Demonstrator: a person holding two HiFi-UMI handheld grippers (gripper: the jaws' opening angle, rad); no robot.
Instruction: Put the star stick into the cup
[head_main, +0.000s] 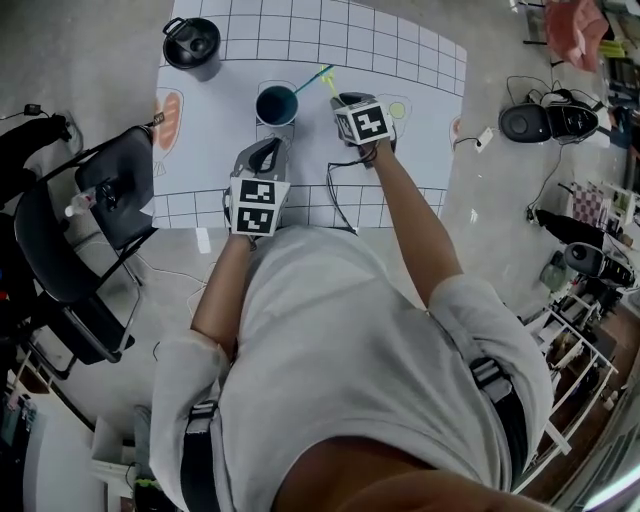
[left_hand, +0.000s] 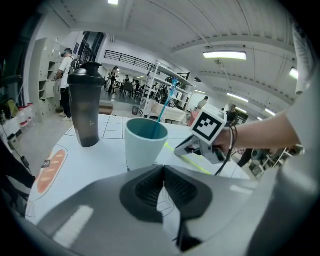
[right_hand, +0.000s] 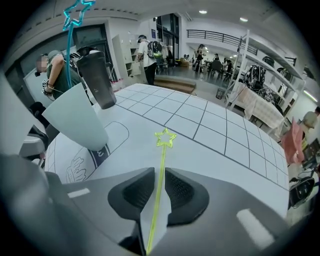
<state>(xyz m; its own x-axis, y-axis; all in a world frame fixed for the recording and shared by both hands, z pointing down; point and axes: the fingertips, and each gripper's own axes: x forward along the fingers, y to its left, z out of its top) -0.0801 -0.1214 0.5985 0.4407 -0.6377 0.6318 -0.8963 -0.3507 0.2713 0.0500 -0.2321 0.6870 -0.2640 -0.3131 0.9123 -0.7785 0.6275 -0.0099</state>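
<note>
Claws first: how does the right claw (right_hand: 159, 172) stand?

Spread a little. The yellow star stick (right_hand: 162, 160) runs straight between its pads with a thin gap on each side, so nothing is pinched.

Where is that stick, then?

Low over the desk (right_hand: 225, 150), apparently lying on the white gridded mat. Its star end points away from the claw, just right of the cup (left_hand: 145, 145). It is outside the cup.

And the cup?

Upright on the mat, pale teal, standing on a printed outline. A blue star stick (left_hand: 166, 102) already leans in it, star well above the rim.

Left claw (left_hand: 163, 170)?

Pressed together at the tips, nothing between them. It points at the cup from the near side, close to it but apart.

Anything else on the desk?

A dark shaker bottle (left_hand: 87, 110) with its lid on. It stands upright beyond the cup at the far left corner of the mat, well apart from both claws.

Do the two claws touch?

No. The right one sits beside the cup on its right, and the left one sits nearer the desk's front edge.
</note>
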